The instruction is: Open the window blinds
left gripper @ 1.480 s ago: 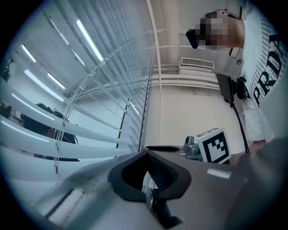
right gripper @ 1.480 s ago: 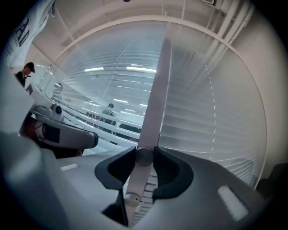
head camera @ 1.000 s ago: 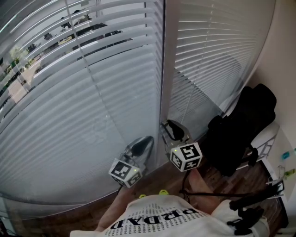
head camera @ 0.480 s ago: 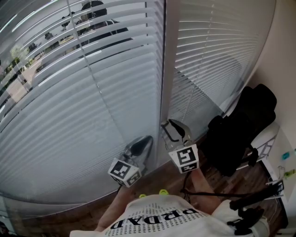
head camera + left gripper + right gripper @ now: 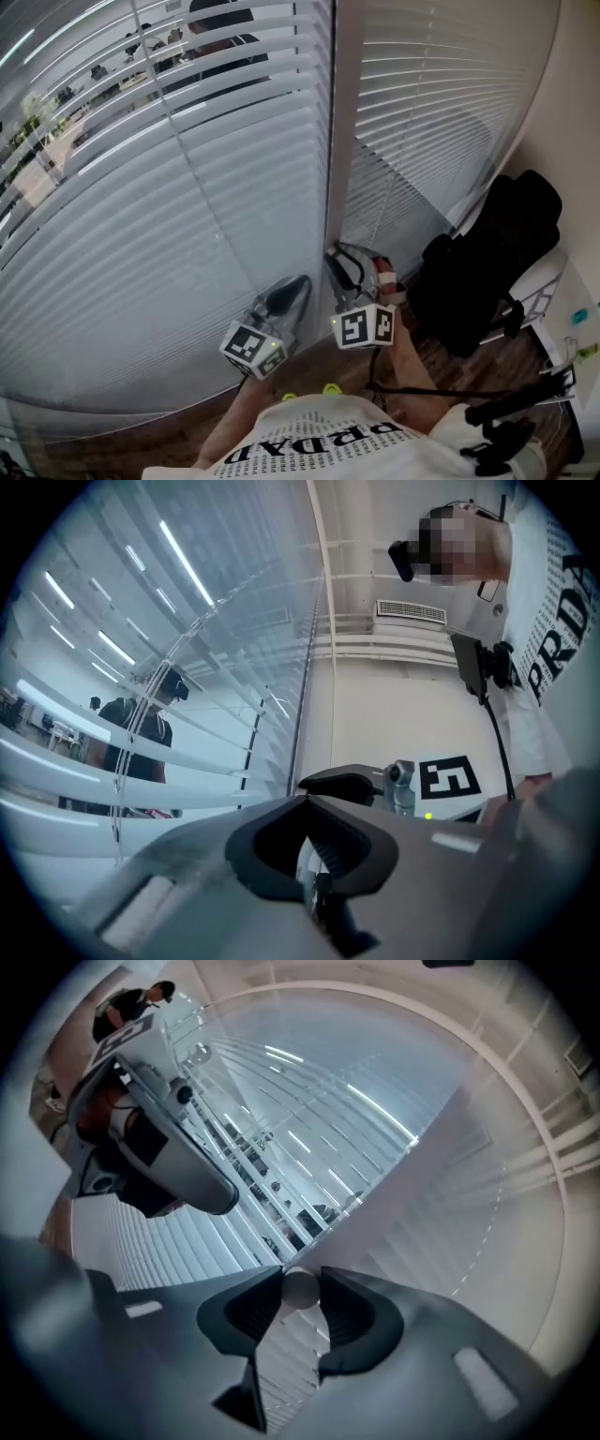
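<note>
Two white slatted blinds hang side by side, the left blind [image 5: 141,216] and the right blind [image 5: 441,103], with a white mullion [image 5: 339,141] between them. A thin clear wand [image 5: 192,178] runs down the left blind to my left gripper [image 5: 286,292]. In the left gripper view that gripper [image 5: 307,803] has its jaw tips together, with a pale rod [image 5: 305,860] between the pads. My right gripper [image 5: 349,264] sits at the foot of the mullion. In the right gripper view its jaws [image 5: 300,1283] are shut on a round pale wand end [image 5: 300,1290].
A black bag or coat [image 5: 487,262] lies on a white stand at the right by the wall. Black cables and a tripod-like stand [image 5: 506,412] are on the wooden floor [image 5: 431,361]. A dark figure [image 5: 220,23] shows through the upper slats of the left blind.
The right gripper has rolled about its own axis, so its marker cube now shows two faces. The dark figure behind the upper left slats shows more. The left gripper has not moved.
</note>
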Demonstrator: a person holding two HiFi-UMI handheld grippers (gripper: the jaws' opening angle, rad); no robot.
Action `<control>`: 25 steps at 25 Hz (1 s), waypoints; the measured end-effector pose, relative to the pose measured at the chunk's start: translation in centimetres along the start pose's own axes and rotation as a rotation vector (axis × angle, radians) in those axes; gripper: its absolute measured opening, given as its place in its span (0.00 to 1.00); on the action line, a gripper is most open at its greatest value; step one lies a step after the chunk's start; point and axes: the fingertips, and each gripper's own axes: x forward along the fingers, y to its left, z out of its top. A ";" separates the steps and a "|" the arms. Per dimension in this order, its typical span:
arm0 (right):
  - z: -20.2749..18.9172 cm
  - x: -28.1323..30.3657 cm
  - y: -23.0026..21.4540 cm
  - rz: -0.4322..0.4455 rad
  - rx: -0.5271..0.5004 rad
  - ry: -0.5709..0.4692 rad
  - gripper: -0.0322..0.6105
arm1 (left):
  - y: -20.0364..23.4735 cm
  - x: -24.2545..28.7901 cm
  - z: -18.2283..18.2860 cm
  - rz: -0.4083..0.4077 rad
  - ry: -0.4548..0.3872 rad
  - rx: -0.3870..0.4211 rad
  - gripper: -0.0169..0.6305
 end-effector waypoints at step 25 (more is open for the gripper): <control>-0.6 -0.2 -0.9 0.045 0.626 -0.073 0.26 | 0.2 0.2 -0.3 -0.009 0.002 0.005 0.01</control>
